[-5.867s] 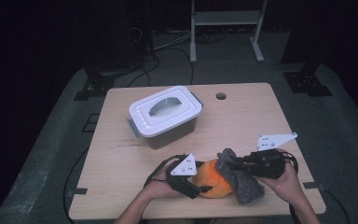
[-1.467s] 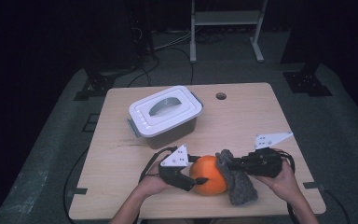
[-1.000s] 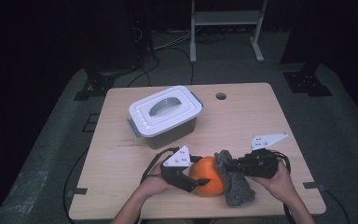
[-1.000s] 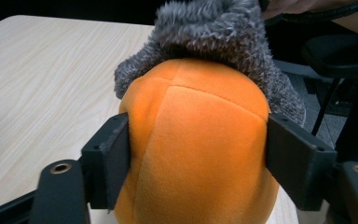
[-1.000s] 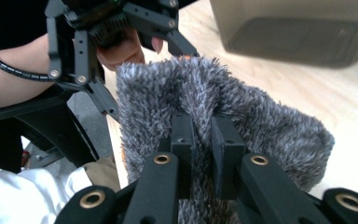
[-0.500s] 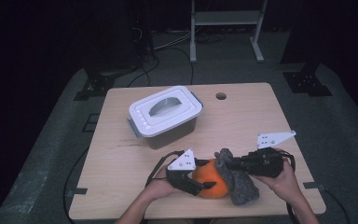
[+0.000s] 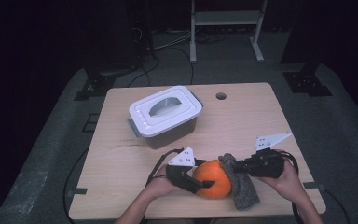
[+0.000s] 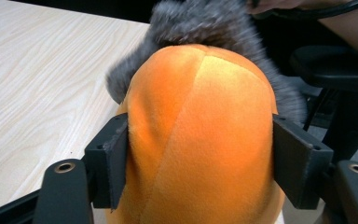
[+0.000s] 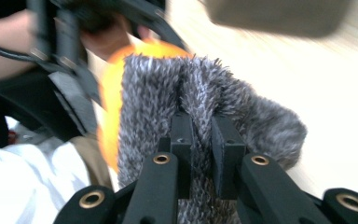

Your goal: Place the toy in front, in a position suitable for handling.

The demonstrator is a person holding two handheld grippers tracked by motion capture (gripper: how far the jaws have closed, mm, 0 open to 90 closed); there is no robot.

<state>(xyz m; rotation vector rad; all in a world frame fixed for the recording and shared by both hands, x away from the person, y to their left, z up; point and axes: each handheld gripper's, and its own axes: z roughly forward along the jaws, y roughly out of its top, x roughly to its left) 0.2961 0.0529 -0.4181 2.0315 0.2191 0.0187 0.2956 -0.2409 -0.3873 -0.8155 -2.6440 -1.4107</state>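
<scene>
Gleaming orange plush ball [image 8: 200, 140], grey-furred

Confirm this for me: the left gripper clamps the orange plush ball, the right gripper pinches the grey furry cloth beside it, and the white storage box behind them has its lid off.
One detail is wrong. The left gripper does clamp the orange plush ball, and the right gripper does pinch the grey furry cloth. But the high view shows the white storage box with its lid on, handle on top.
</scene>
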